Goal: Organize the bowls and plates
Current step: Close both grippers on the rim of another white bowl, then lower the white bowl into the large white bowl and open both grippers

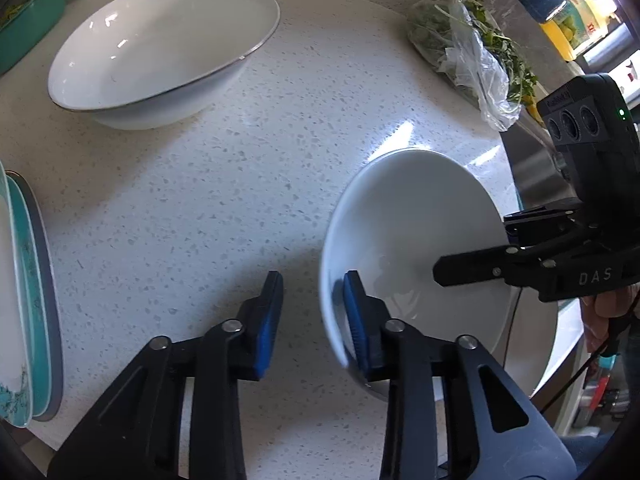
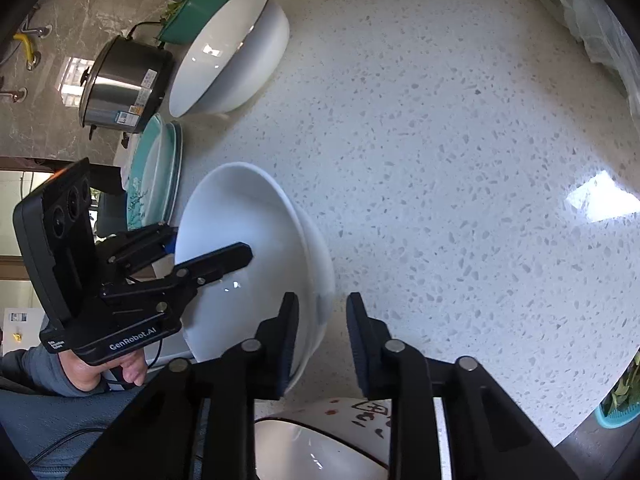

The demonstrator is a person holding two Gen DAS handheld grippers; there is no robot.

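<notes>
A plain white bowl (image 1: pixel 412 240), tilted near the countertop (image 1: pixel 240 184) edge, is straddled at opposite rims by the left gripper (image 1: pixel 313 316) and right gripper (image 2: pixel 322 344), both parted, neither clamped.

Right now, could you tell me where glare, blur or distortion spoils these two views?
Left wrist view: window glare sits on the countertop beyond the white bowl, whose near rim is smeared; fisheye bends the large bowl. Right wrist view: a bright patch at the counter's right, the bowl's rim by the right gripper blurred, corners dark.
</notes>
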